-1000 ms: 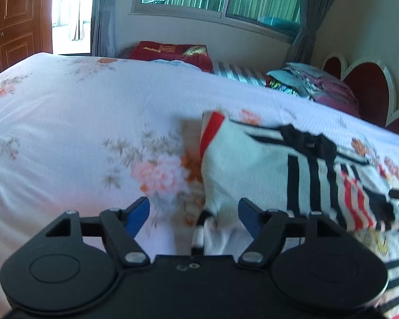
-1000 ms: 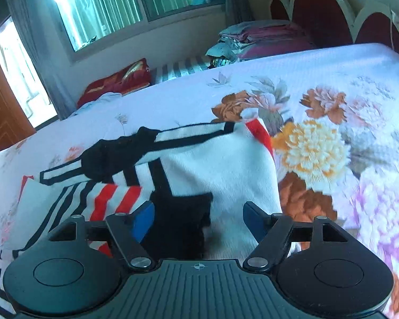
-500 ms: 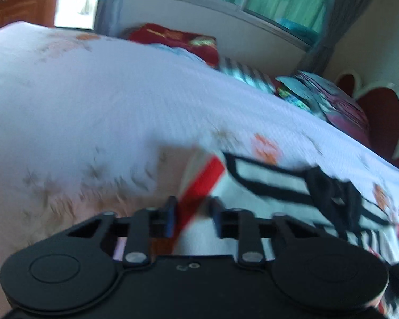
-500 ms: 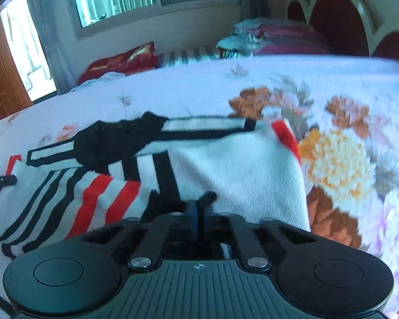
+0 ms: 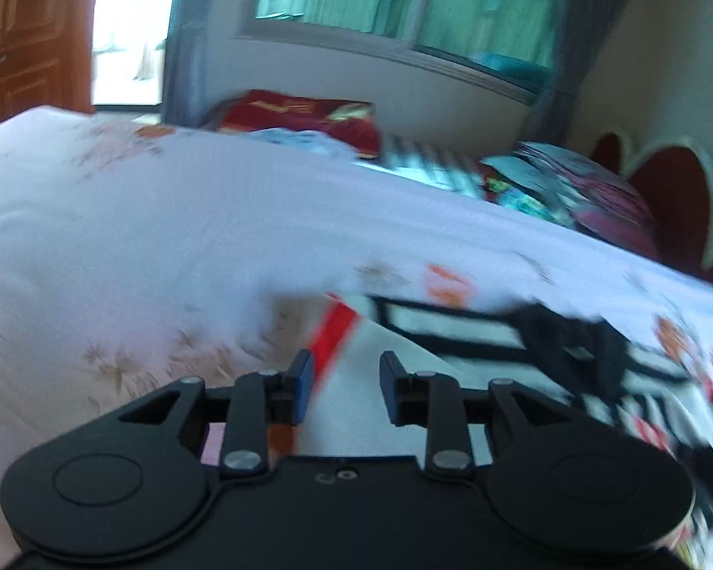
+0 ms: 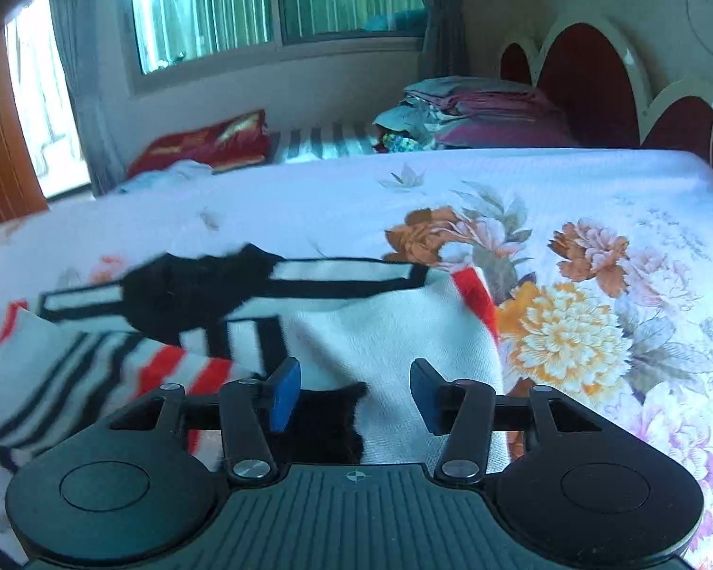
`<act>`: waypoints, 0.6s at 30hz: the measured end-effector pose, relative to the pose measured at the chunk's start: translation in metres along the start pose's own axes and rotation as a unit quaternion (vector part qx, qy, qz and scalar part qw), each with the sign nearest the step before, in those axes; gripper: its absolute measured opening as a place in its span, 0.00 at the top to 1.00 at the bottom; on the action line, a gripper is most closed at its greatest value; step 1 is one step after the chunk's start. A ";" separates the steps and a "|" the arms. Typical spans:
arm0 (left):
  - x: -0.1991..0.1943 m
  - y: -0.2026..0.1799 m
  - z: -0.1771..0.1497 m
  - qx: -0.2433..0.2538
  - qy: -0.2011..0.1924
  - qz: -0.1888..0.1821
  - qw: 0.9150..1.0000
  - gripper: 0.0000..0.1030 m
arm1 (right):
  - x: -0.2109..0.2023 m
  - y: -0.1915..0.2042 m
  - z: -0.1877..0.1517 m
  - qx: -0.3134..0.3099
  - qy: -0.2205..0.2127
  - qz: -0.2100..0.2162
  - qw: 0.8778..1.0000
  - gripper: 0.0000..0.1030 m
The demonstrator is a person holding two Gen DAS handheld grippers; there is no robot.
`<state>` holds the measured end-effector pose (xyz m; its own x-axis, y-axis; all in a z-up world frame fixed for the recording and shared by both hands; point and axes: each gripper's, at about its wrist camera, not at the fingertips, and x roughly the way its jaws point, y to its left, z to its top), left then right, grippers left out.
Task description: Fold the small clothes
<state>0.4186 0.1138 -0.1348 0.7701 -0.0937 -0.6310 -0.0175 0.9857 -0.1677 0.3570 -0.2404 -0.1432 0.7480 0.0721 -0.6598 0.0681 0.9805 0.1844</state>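
Left wrist view: the striped garment (image 5: 451, 332), white with black and red bands, is seen blurred on the floral bedsheet (image 5: 166, 247), from 12 to 3 o'clock of the left gripper (image 5: 342, 382). Its jaws have just been opening; a red-edged corner lies between them, unpinched. In the right wrist view, the right gripper (image 6: 356, 394) is likewise parted, its jaws just opened over the garment's black patch (image 6: 328, 422). Stacked clothes (image 6: 470, 109) are seen at 12 o'clock.
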 end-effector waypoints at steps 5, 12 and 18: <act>-0.017 -0.039 -0.038 0.030 0.039 -0.040 0.998 0.69 | -0.004 0.029 -0.006 -0.015 0.025 0.059 0.998 0.51; -0.009 -0.036 -0.068 0.037 0.055 -0.039 0.997 0.64 | 0.016 0.033 -0.037 -0.084 0.052 0.019 0.995 0.51; -0.025 -0.044 -0.061 0.030 0.062 -0.026 0.997 0.66 | -0.007 0.034 -0.031 -0.066 0.045 0.031 0.996 0.51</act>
<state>0.3609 0.0639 -0.1577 0.6839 -0.1571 -0.7124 0.0615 0.9855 -0.1582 0.3336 -0.2022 -0.1554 0.6854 0.1434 -0.7139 -0.0683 0.9888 0.1330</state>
